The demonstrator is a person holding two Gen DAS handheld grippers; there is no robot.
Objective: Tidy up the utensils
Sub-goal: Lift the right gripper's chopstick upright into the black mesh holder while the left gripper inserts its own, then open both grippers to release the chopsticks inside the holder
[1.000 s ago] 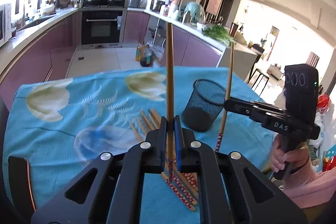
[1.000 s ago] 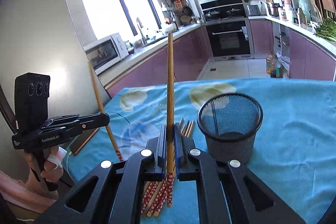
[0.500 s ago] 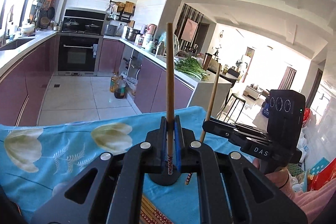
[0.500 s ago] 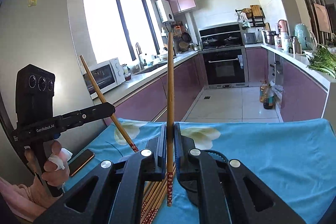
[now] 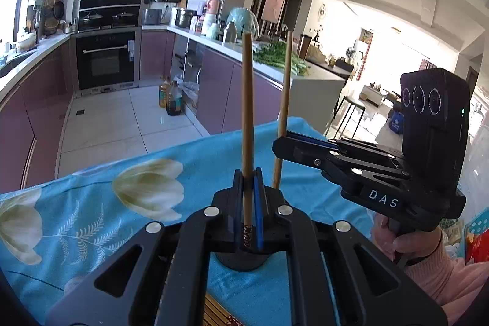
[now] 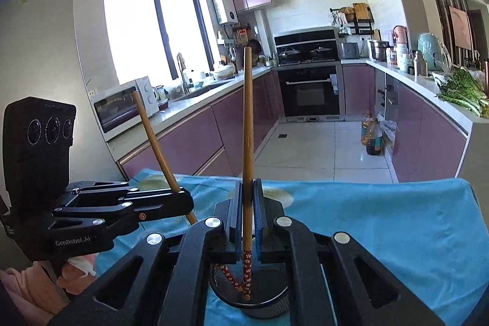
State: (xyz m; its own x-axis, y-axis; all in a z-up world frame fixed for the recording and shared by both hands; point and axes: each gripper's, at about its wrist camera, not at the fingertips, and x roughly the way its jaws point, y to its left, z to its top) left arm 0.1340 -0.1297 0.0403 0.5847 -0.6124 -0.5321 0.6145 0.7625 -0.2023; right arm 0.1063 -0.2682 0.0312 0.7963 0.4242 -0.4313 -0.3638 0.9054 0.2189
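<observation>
My left gripper (image 5: 248, 184) is shut on a wooden chopstick (image 5: 247, 112) that stands upright between its blue pads. In the right wrist view this gripper (image 6: 185, 200) reaches in from the left, its chopstick (image 6: 154, 139) leaning. My right gripper (image 6: 247, 193) is shut on a second chopstick (image 6: 247, 136); it also shows in the left wrist view (image 5: 277, 144). Both red patterned lower ends dip into the black mesh cup (image 6: 276, 306) below the jaws. The same cup (image 5: 244, 263) is mostly hidden under my left gripper. More chopsticks (image 5: 215, 313) lie on the cloth near the bottom edge.
The table wears a blue flowered cloth (image 5: 91, 203) whose far edge (image 6: 382, 184) drops to a tiled kitchen floor. Purple cabinets and an oven (image 6: 308, 93) stand beyond. A person's hand (image 5: 403, 237) in a pink sleeve holds the right gripper's handle.
Both grippers lifted their chopsticks off the pile and moved over the mesh cup. The cup went from ahead of the jaws to beneath them. The two grippers came closer together.
</observation>
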